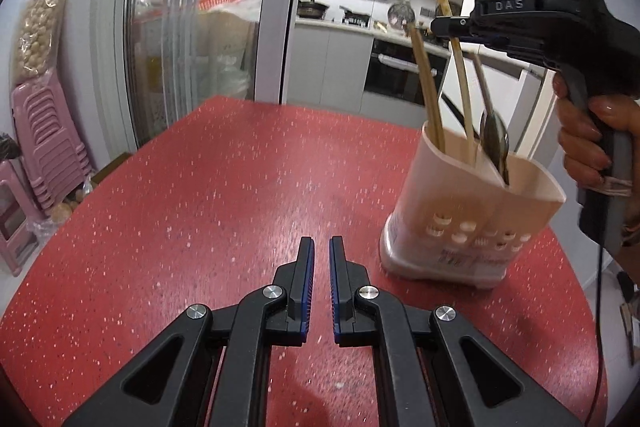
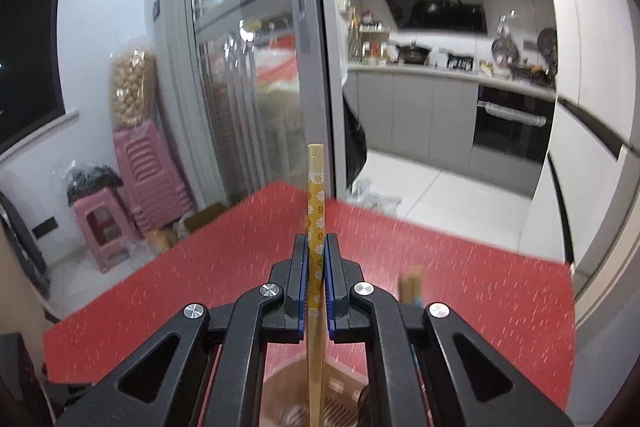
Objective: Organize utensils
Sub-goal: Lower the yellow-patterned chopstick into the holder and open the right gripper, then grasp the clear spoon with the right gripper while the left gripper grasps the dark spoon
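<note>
Now our right tongs (image 2: 316, 269) pinch a flowered chopstick (image 2: 315, 195) upright so it drops straight into the utensil holder (image 1: 472, 219) below them; our left tongs (image 1: 322, 263) wait narrowed and empty beside it on the tabletop (image 1: 200, 187).

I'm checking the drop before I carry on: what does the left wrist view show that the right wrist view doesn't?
Left wrist only: the white holder standing on the table with chopsticks and a spoon in it, the right claw from the side above it, the hand on its grip, and the left claw shut on nothing.

Right wrist only: the flowered chopstick clamped upright between the right claw's pads.

Both: the red table, pink stools and kitchen behind.
</note>
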Demonstrator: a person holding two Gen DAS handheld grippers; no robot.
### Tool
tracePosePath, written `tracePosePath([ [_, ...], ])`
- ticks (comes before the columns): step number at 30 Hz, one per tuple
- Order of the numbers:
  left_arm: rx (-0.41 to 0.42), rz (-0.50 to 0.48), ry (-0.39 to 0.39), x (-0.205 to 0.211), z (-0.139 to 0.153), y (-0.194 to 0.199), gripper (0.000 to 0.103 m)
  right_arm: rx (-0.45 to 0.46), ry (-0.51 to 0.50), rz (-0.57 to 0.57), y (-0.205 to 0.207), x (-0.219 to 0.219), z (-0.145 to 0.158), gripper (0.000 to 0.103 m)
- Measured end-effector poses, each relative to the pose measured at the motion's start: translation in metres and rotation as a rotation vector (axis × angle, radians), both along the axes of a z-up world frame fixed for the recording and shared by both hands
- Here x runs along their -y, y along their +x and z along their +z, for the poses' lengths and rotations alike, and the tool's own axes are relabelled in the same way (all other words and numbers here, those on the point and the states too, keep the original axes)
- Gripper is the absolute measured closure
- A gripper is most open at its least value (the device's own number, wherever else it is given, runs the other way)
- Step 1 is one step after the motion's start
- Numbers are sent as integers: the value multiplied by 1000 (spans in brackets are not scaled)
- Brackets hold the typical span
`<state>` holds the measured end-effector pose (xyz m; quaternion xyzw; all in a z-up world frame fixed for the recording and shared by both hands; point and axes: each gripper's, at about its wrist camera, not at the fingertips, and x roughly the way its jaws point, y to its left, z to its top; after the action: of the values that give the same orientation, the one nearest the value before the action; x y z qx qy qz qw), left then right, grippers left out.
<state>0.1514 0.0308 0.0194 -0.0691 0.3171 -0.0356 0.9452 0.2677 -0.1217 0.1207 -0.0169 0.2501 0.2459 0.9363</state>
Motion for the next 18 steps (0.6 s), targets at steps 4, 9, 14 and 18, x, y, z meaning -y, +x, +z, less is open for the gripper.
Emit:
tracePosePath([
  [4, -60, -20, 34, 6, -8, 1, 70, -115, 9, 6, -1, 9, -15, 89],
  [9, -118, -19, 61, 8, -17, -4, 70, -201, 109, -13, -14, 35, -16, 62],
  [14, -123, -28, 35, 4, -19, -17, 47, -273, 171, -1, -53, 54, -19, 57],
  [18, -112, -18, 55, 3, -20, -27, 0, -372, 162, -15, -90, 60, -43, 54],
])
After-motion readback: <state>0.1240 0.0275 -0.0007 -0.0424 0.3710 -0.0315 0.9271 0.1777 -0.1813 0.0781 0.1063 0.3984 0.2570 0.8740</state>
